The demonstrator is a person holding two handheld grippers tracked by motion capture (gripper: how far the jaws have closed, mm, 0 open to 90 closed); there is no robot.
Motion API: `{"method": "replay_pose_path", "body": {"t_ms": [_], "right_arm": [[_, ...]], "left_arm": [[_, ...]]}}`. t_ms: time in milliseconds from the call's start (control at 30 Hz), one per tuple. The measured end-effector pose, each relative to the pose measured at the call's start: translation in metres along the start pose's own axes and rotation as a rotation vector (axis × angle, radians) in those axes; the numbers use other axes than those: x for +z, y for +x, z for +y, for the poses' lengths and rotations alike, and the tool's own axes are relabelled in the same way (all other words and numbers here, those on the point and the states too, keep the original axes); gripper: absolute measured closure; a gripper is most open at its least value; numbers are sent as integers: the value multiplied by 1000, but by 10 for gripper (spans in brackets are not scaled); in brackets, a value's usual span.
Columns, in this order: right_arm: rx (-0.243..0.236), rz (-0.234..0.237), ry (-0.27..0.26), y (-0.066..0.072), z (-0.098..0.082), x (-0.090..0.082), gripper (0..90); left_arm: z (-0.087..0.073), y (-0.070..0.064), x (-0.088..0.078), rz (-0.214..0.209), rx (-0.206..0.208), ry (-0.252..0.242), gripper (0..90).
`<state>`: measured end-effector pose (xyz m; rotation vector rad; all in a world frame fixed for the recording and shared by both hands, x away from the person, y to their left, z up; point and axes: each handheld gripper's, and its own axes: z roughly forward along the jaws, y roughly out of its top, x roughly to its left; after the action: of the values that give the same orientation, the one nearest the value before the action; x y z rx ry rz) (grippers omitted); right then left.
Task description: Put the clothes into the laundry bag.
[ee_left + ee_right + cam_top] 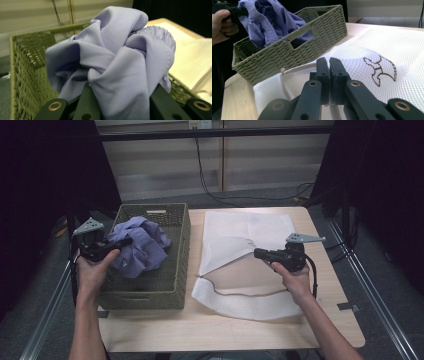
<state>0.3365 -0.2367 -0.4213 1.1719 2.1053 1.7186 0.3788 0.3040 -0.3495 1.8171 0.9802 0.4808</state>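
Left tongs [117, 243]: jaws clamped on the lilac garment [142, 247], bunched and lifted above the woven basket [177, 227]. You hold it high, likely so it clears the rim.

Right tongs [328, 65]: jaws pressed nearly together over the white mesh bag [372, 50]. Probably pinching its upper layer at the mouth, though mesh between them can't be confirmed. In the high view, the right tongs [261, 253] sit at the raised edge, so the opening gapes toward the basket.

Bag lies flat on the desk [225, 332], just beside the basket; brown drawcord [240, 294] trails along the mouth.
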Motion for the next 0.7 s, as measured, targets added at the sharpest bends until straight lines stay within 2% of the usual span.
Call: {"method": "replay_pose_path", "body": {"t_ms": [333, 400, 433, 700], "right_arm": [[-4, 3, 1, 1, 0, 1, 866], [-7, 2, 2, 1, 0, 1, 866], [-6, 6, 3, 1, -1, 2, 866], [-1, 7, 1, 1, 0, 1, 868]], "left_arm": [[10, -11, -16, -7, 37, -61, 777], [11, -12, -17, -10, 38, -64, 777], [13, -13, -19, -23, 33, -82, 777], [19, -18, -28, -32, 37, -129, 777]]}}
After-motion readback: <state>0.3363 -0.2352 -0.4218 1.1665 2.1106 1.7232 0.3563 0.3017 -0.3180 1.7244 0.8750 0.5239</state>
